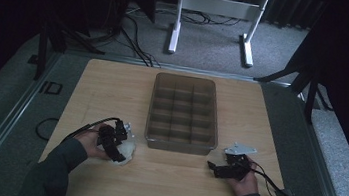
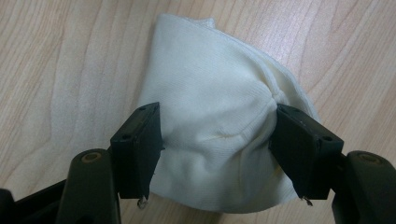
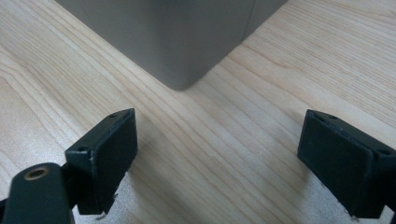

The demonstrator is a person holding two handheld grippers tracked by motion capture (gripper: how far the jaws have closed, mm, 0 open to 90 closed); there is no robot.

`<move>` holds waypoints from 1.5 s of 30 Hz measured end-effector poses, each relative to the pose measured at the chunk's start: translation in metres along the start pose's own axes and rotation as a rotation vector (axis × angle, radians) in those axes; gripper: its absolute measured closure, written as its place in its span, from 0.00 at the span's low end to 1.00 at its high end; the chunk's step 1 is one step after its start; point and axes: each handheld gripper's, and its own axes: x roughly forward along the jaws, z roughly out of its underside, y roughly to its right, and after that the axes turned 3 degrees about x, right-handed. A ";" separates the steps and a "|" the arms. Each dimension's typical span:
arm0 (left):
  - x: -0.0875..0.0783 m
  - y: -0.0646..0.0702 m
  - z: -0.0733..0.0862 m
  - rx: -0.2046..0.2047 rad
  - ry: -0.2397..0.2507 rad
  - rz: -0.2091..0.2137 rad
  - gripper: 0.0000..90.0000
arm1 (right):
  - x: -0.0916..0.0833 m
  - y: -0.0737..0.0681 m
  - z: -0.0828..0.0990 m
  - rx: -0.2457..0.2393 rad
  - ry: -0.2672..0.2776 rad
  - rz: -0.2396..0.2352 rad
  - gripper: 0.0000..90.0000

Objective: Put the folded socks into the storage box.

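Note:
A white knitted cloth (image 2: pixel 210 70) lies bunched on the wooden table (image 1: pixel 172 183), at the front left in the high view (image 1: pixel 128 151). My left gripper (image 2: pixel 219 125) points down over it with a jaw on each side of the bundle. The jaws stand wide and only touch its edges, and creases run toward the right pad (image 2: pixel 299 149). In the high view my left gripper (image 1: pixel 118 152) sits in the person's left hand. My right gripper (image 1: pixel 212 166) rests low at the front right, open and with nothing in it (image 3: pixel 219 140), facing the corner of a grey divided bin (image 3: pixel 177 37).
The grey bin (image 1: pixel 179 144) stands mid-table with several compartments that look bare. Cables trail from both grippers across the table's front. A white desk frame (image 1: pixel 213 12) and black stands are on the floor behind the table.

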 end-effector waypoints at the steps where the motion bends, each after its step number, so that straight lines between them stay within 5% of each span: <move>1: 0.000 0.000 0.000 -0.002 0.001 0.000 0.38 | 0.000 0.000 0.000 0.000 0.000 0.000 0.13; 13: 0.003 0.007 -0.007 -0.006 -0.035 -0.031 0.38 | 0.000 0.000 0.000 0.000 0.000 0.000 0.13; 19: 0.003 0.009 -0.011 -0.007 -0.065 -0.031 0.47 | 0.000 0.000 0.000 0.001 0.000 0.000 0.13; 26: 0.000 0.011 -0.009 0.023 -0.040 -0.014 0.73 | 0.000 0.000 0.000 0.001 0.000 0.000 0.13; 31: -0.001 0.011 -0.008 0.051 -0.027 -0.014 0.78 | 0.000 0.000 0.000 0.000 0.000 0.000 0.13; 45: -0.010 0.008 -0.009 0.050 0.016 -0.002 0.79 | 0.000 0.000 0.000 0.001 0.000 0.000 0.13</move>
